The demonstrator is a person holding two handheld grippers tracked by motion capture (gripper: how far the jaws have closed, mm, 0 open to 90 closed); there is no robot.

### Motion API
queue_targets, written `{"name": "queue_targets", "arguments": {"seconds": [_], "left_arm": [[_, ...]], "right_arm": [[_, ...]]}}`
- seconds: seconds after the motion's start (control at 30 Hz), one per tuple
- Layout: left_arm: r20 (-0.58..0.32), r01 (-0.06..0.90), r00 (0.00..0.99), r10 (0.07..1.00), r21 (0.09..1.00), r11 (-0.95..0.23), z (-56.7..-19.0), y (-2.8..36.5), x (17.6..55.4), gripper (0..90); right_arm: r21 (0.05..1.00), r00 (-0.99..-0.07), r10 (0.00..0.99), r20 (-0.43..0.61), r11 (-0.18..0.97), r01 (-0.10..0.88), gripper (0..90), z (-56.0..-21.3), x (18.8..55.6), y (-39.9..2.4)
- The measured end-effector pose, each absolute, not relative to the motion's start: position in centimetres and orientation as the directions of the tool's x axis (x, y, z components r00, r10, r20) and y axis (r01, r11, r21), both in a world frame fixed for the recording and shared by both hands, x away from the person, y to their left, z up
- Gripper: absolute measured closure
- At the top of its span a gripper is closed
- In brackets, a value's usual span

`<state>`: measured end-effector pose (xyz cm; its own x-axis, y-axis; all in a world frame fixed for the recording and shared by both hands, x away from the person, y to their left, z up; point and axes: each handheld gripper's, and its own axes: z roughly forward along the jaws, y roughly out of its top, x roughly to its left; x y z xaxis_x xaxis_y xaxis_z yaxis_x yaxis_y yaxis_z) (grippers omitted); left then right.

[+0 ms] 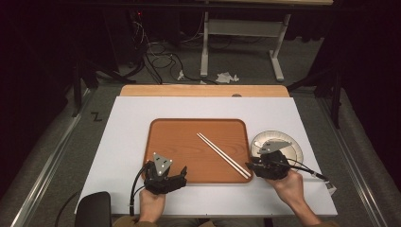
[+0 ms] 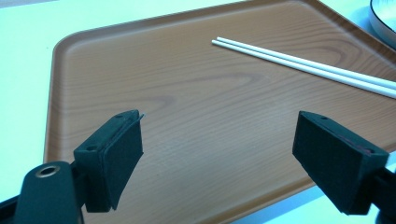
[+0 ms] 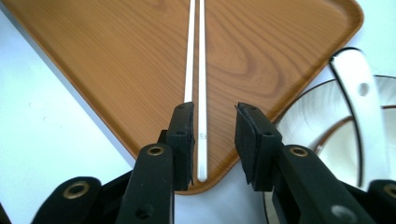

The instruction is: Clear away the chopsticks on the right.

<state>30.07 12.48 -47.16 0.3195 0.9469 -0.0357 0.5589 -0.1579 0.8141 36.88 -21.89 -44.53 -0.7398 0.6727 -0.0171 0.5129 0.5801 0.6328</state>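
Two white chopsticks (image 1: 223,154) lie side by side, slanting across the brown wooden tray (image 1: 179,142). My right gripper (image 1: 253,166) is at their near ends by the tray's front right corner. In the right gripper view its jaws (image 3: 215,126) stand open astride the chopsticks (image 3: 201,70), which rest on the tray (image 3: 116,56); the pads do not press them. My left gripper (image 1: 177,177) hovers at the tray's front left, open wide (image 2: 219,154) with nothing between its jaws. The chopsticks (image 2: 303,65) lie farther off on the tray (image 2: 187,93).
A white plate (image 1: 288,144) with a dark rim sits right of the tray, under my right hand's gripper. A white spoon (image 3: 359,88) rests in the plate (image 3: 322,116). The plate's edge (image 2: 383,18) shows in the left gripper view. The tray sits on a white tabletop (image 1: 127,123).
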Motion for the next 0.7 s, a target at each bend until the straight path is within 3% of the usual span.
{"name": "queue_targets", "arguments": {"seconds": [0.7], "left_arm": [[-0.028,0.574,0.319,0.947,0.801,-0.170,-47.4,12.8,29.4,16.4]], "right_arm": [[0.640,-0.756,0.654,0.001,0.581,0.503,65.3,-45.5,35.8,-24.6]]}}
